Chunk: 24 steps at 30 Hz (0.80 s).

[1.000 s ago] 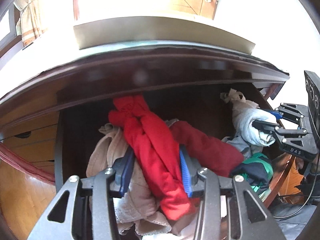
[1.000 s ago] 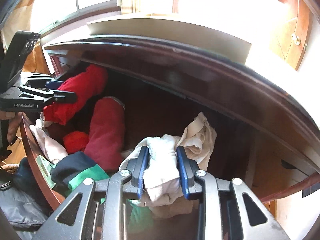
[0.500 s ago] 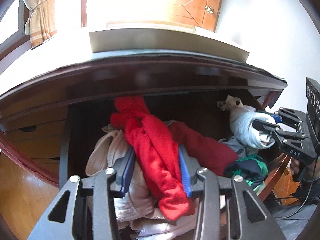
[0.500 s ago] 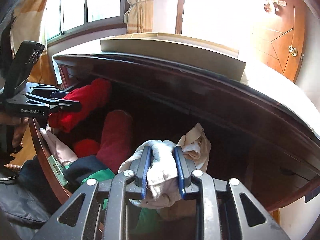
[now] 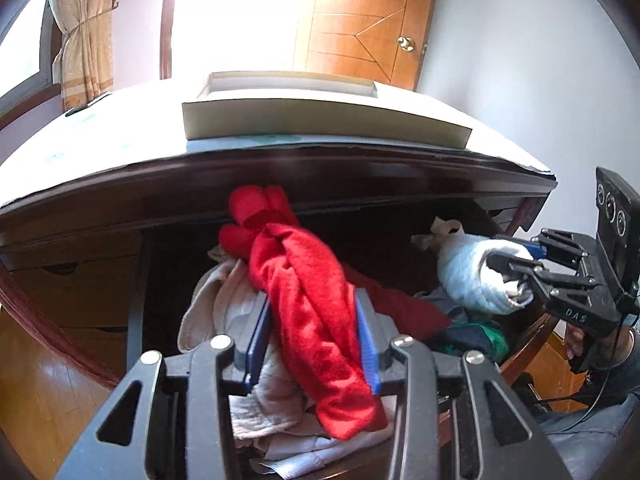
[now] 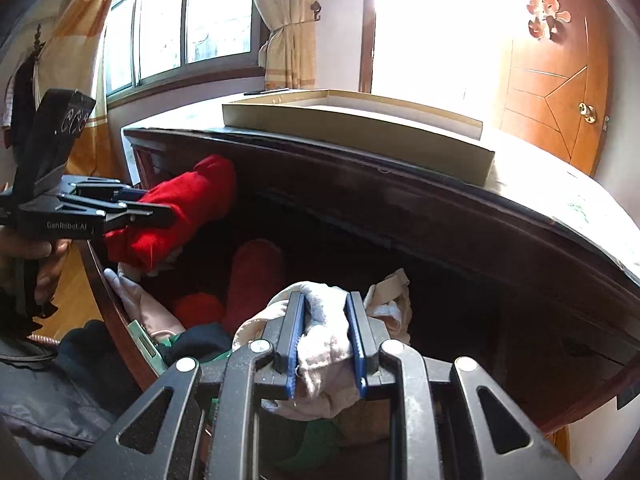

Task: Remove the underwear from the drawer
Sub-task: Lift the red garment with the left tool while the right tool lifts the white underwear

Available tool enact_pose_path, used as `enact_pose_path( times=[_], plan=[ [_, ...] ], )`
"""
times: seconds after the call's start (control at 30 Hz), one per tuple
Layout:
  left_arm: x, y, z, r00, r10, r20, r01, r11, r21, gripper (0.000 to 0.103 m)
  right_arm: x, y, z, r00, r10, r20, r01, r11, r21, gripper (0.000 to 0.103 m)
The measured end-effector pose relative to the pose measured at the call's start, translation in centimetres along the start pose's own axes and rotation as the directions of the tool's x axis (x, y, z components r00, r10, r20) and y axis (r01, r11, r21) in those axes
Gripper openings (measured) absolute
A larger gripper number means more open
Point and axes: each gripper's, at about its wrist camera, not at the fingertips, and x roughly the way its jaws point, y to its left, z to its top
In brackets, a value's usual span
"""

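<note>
Underwear sits in both tongs. Left wrist view: the left gripper (image 5: pixel 312 340) clamps red underwear (image 5: pixel 308 296) above the open drawer (image 5: pixel 136 300); beige cloth (image 5: pixel 224 312) beneath could snag and come along. Right wrist view: the right gripper (image 6: pixel 324 340) pinches a whitish garment (image 6: pixel 320 344), whose loose tail might catch the drawer's edge.

Home bedroom: clothes-filled drawer (image 5: pixel 136 280), tied curtain (image 6: pixel 288 40), wood door (image 5: pixel 360 40) w/ knob
</note>
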Motion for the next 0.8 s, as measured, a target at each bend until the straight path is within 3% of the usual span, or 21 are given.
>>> enact_pose_path(
  times=[0.3,0.8],
  plan=[
    [0.5,-0.6,-0.2,0.999,-0.013,-0.041,0.014,1.0,0.021,0.037,1.0,-0.2,-0.7,0.995,0.011,-0.097,-0.01,1.0,0.014,0.023],
    [-0.8,-0.2,-0.3,1.0,-0.016,0.021,0.016,1.0,0.015,0.037,-1.3,0.6,-0.3,0.999,-0.007,0.043,0.008,1.0,-0.016,0.02]
  ],
)
